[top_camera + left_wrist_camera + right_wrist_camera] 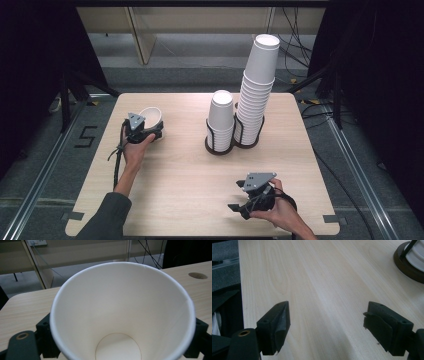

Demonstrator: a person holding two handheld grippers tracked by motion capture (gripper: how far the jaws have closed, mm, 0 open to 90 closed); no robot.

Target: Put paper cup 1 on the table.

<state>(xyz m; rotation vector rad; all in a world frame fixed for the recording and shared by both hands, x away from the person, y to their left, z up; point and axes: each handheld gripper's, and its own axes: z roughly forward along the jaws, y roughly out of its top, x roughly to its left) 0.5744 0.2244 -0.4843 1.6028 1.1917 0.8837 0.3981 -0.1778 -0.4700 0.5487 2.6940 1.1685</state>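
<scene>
At the left of the tabletop (190, 170), the left tool (150, 131) has its jaws on either side of a white paper cup (151, 116), tilted with its mouth open to that tool's camera; whether the pads press it I cannot tell. The left gripper view looks down to the cup's round bottom, which the high view hides. Right of centre, two cup stacks (245, 100) stand in a black holder (220, 145), likely the supply. Nearer, the right tool (239, 200) rests low, jaws apart over bare wood.

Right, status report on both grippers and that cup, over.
Left gripper around the white paper cup, far left of the light wooden table. Right gripper open, idle. Nothing in the way.
</scene>
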